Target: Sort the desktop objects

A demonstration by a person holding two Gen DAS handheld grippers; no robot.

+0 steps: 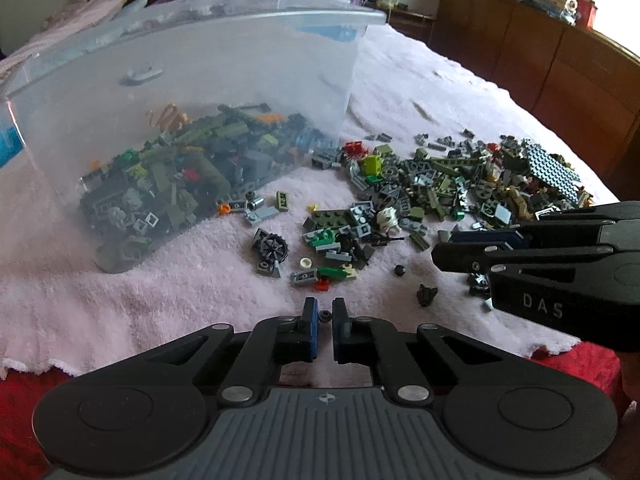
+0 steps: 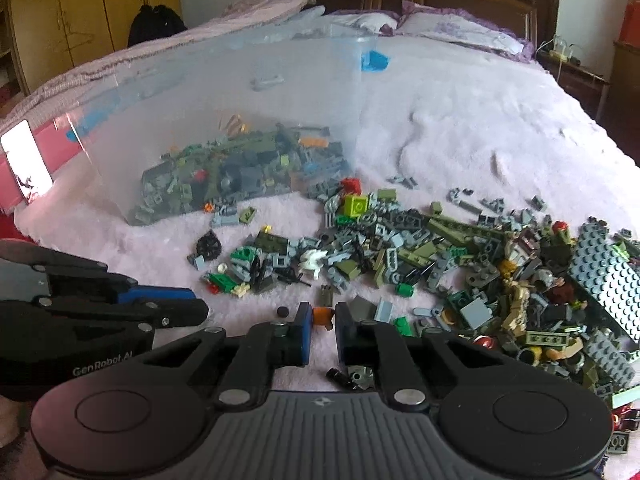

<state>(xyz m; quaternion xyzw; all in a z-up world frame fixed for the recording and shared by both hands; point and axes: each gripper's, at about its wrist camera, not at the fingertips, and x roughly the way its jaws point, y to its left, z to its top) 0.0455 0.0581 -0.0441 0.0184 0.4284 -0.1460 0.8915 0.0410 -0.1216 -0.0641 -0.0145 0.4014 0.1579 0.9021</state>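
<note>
I hold two grippers over a pale pink fleece blanket [image 1: 160, 300] on a bed, both angled downward. My left gripper [image 1: 325, 316] is clenched on a tiny dark round piece [image 1: 325, 315], pinched at the very tips of its blue-padded fingers [image 1: 311, 320]. My right gripper [image 2: 323, 318] is clenched on a small orange piece [image 2: 322, 316], also held only at the fingertips.

A clear plastic bin [image 1: 200, 60] stands on the blanket ahead and to the left, its floor already covered with green and grey building bricks. To its right lies a loose pile of bricks [image 2: 420, 248], with a studded grey baseplate [image 2: 608, 276] at its far right edge. A black spoked wheel [image 1: 271, 246], a white minifigure piece [image 1: 387, 218] and a lime green brick [image 1: 371, 165] lie among the scattered ones nearer the bin.

Both grips look precarious to me. Each piece is very small and sits right at the finger ends, so a jolt or a slight loosening on the way to the bin could let it pop out, and the dark one would be hard to find again in the deep pile of the fleece. The bin's wall is tall, so a low carry could knock a piece loose against the rim. My grippers also sit close together, and they could collide if both swing toward the bin at once.
</note>
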